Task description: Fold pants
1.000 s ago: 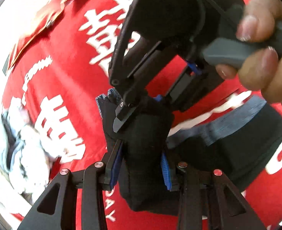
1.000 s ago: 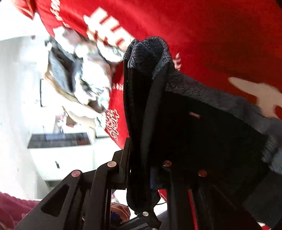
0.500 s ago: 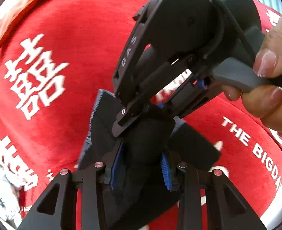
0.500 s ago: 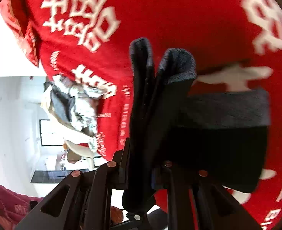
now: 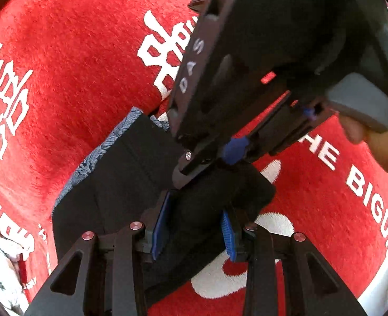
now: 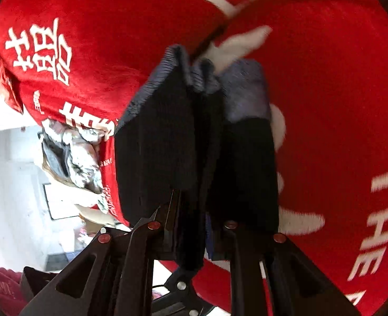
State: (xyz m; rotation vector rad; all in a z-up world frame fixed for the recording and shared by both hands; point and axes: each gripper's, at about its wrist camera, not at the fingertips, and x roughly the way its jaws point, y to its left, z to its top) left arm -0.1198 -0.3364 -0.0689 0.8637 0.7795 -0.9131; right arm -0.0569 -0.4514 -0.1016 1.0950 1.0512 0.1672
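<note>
Both grippers pinch the folded pants above the red blanket.

The left gripper (image 5: 194, 226) and right gripper (image 6: 194, 226) are each clamped on the black pants (image 5: 130, 173), whose long axis runs away from the cameras, grey waistband (image 6: 244, 89) farthest, over the red blanket (image 5: 70, 60).

The pants (image 5: 130, 173) hang bunched between my two grippers, above the cloth (image 5: 83, 60) that spreads under everything. My left gripper (image 5: 194, 226) grips one fold from below, its fingers on either side of it. My right gripper (image 5: 209, 158) comes in from above and to the right, just beyond the left. A crumpled heap (image 6: 72, 155) lies at the cloth's left edge.
</note>
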